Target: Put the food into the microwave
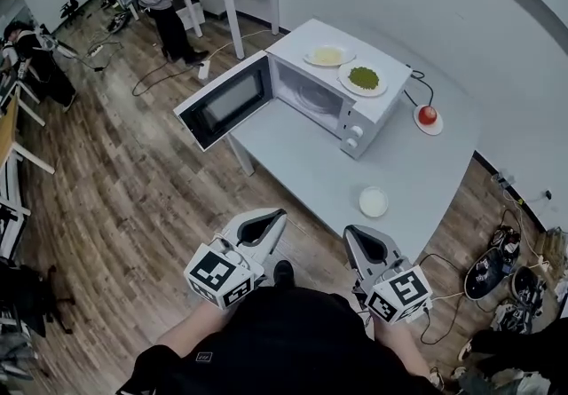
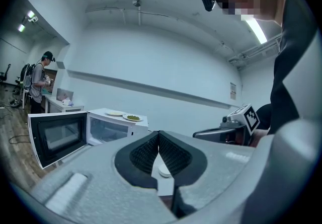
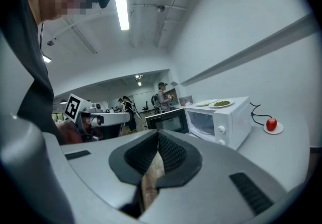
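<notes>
Food plate (image 1: 363, 78) atop microwave (image 1: 293, 47), cavity dim; left hand-held gripper (image 1: 282, 212), right hand-held gripper (image 1: 348, 230) clenched, empty.

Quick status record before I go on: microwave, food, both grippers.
microwave: on white table, door open
on its top: plate of green food, plate of yellow food
beside it: red fruit on small saucer
near front edge: white round dish
left gripper: shut, empty
right gripper: shut, empty
</notes>
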